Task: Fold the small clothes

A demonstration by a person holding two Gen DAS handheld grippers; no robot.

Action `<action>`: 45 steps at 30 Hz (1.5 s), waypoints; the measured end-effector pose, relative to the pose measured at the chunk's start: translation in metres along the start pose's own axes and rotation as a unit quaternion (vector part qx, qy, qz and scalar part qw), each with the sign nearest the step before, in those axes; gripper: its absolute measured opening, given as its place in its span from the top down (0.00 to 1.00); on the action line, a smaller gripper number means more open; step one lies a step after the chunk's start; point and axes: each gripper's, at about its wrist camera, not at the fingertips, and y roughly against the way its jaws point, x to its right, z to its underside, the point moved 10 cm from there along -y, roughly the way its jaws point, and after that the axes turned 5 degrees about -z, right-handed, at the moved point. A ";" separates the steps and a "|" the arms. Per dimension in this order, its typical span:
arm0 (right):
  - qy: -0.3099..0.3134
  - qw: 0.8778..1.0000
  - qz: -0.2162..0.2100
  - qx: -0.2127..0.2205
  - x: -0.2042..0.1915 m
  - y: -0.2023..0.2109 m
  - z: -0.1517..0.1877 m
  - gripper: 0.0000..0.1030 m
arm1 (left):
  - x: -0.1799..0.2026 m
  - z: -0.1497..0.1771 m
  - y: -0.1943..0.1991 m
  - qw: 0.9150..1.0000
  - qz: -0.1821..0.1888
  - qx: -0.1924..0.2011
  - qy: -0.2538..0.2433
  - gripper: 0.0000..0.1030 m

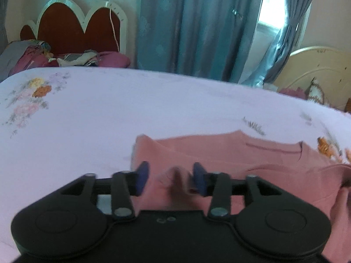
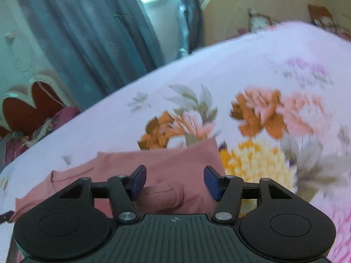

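The pink garment [image 1: 230, 153] is lying flat on the floral bedsheet [image 1: 87, 120], its long axis running across both views. The left claw [image 1: 167, 178] is hovering over its left end, the right claw [image 2: 174, 180] over its right end, each with jaws parted and gripping nothing, a raised cloth fold sitting loose between the pads.

No readable text, label, brand or number shows in either view.
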 end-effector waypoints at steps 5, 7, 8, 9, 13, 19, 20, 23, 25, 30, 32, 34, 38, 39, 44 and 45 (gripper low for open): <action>0.049 0.998 -0.042 -0.004 -0.012 -0.009 -0.003 0.43 | 0.000 -0.006 -0.001 0.999 0.024 0.007 -0.044 0.44; 0.053 0.998 -0.046 -0.001 -0.011 -0.011 -0.002 0.43 | 0.002 -0.011 0.000 0.998 0.042 0.016 -0.033 0.44; 0.052 0.997 -0.048 0.003 -0.011 -0.012 -0.003 0.43 | 0.001 -0.013 0.002 0.998 0.048 0.023 -0.026 0.44; 0.051 0.997 -0.051 0.009 -0.010 -0.012 -0.005 0.43 | 0.001 -0.015 0.004 0.998 0.052 0.027 -0.021 0.44; 0.064 0.996 -0.053 0.019 -0.009 -0.013 -0.009 0.43 | -0.001 -0.025 0.011 0.996 0.074 0.049 -0.009 0.37; 0.083 0.995 -0.050 -0.028 -0.009 -0.041 0.008 0.43 | 0.023 -0.007 -0.031 0.995 0.066 -0.006 -0.073 0.40; 0.085 0.995 -0.050 -0.032 -0.009 -0.045 0.011 0.43 | 0.025 -0.005 -0.038 0.995 0.065 -0.012 -0.077 0.42; 0.094 0.993 -0.053 -0.045 -0.009 -0.054 0.017 0.44 | 0.033 0.002 -0.060 0.993 0.064 -0.034 -0.094 0.55; 0.106 0.992 -0.054 -0.051 -0.010 -0.059 0.020 0.44 | 0.034 0.008 -0.069 0.991 0.063 -0.048 -0.104 0.60; 0.143 0.986 -0.056 -0.065 -0.017 -0.066 0.025 0.70 | 0.032 0.012 -0.068 0.991 0.071 -0.046 -0.105 0.88; 0.160 0.983 -0.055 -0.069 -0.022 -0.066 0.026 0.87 | 0.035 0.010 -0.062 0.990 0.072 -0.036 -0.113 0.95; 0.172 0.981 -0.055 -0.067 -0.025 -0.064 0.026 0.88 | 0.038 0.008 -0.054 0.990 0.071 -0.017 -0.123 0.96; 0.155 0.986 -0.061 -0.012 -0.026 -0.042 0.005 0.91 | 0.031 -0.012 -0.032 0.993 0.061 0.042 -0.092 0.96; 0.154 0.986 -0.059 0.005 -0.027 -0.035 -0.002 0.91 | 0.030 -0.018 -0.028 0.993 0.058 0.052 -0.085 0.96; 0.124 0.989 -0.044 0.066 -0.029 -0.021 -0.028 0.91 | 0.025 -0.045 -0.019 0.993 0.026 0.107 -0.048 0.96; 0.121 0.990 -0.033 0.067 -0.027 -0.024 -0.030 0.91 | 0.024 -0.047 -0.022 0.993 0.015 0.112 -0.040 0.96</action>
